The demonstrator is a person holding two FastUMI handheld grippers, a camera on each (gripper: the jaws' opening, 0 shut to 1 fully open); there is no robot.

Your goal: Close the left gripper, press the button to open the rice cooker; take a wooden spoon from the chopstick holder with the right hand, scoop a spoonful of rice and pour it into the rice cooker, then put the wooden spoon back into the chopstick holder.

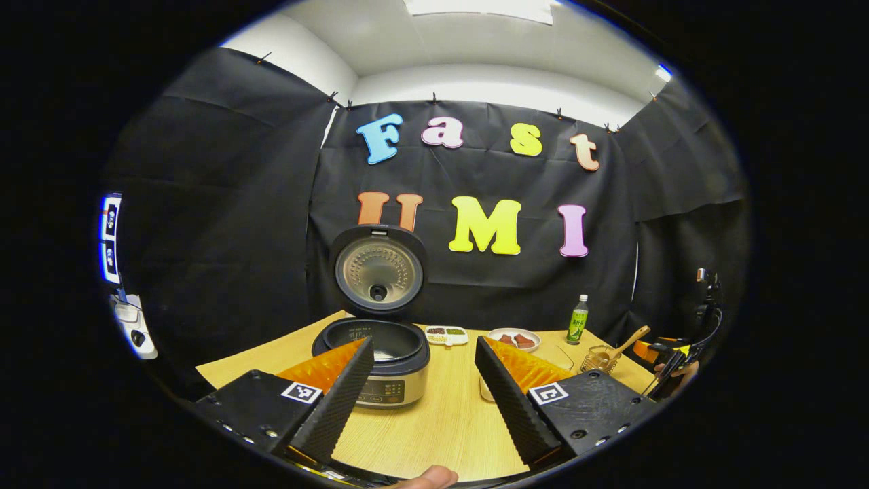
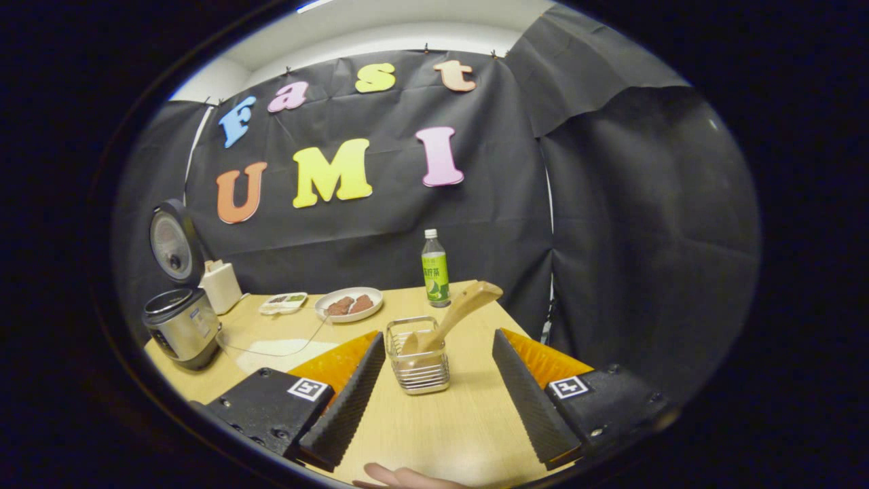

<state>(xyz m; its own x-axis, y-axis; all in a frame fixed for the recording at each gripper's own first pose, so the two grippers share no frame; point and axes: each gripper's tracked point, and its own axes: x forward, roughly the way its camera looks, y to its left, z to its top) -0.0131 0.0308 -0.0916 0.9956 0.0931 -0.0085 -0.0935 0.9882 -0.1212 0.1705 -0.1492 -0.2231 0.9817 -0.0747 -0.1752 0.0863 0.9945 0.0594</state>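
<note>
1. In the right gripper view the wooden spoon (image 2: 456,314) stands in the chopstick holder (image 2: 417,354) at lower centre, straight ahead between the spread fingers of the right gripper (image 2: 434,390), which hold nothing.
2. The spoon's long axis leans from the holder up toward the upper right of the frame, with its broad end highest.
3. The left gripper (image 1: 424,387) is also wide and empty; the rice cooker (image 1: 380,353) sits at centre-left, lid up.
4. The spoon's lower end is hidden inside the holder; the rice supply cannot be made out.
</note>
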